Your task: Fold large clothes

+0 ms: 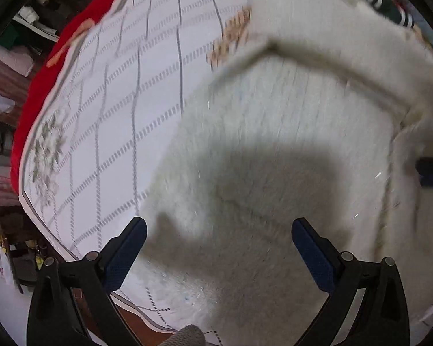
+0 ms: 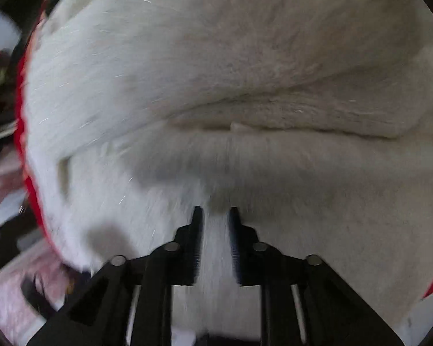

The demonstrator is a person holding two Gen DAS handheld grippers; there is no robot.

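The left tongs (image 1: 218, 248), at the bottom of the frame, gape wide over a fluffy white garment (image 1: 288, 150), gripping nothing, probably between grabs. The right tongs (image 2: 215, 225), at the frame's bottom center, stand narrowly apart with white fuzz between them; blur hides whether they pinch it. The garment fills the frames, spread over a checked bedcover (image 1: 124, 101) for folding.

Cream fuzzy garment (image 1: 274, 144) on a white, grey-checked, red-edged bedspread (image 1: 115, 101).
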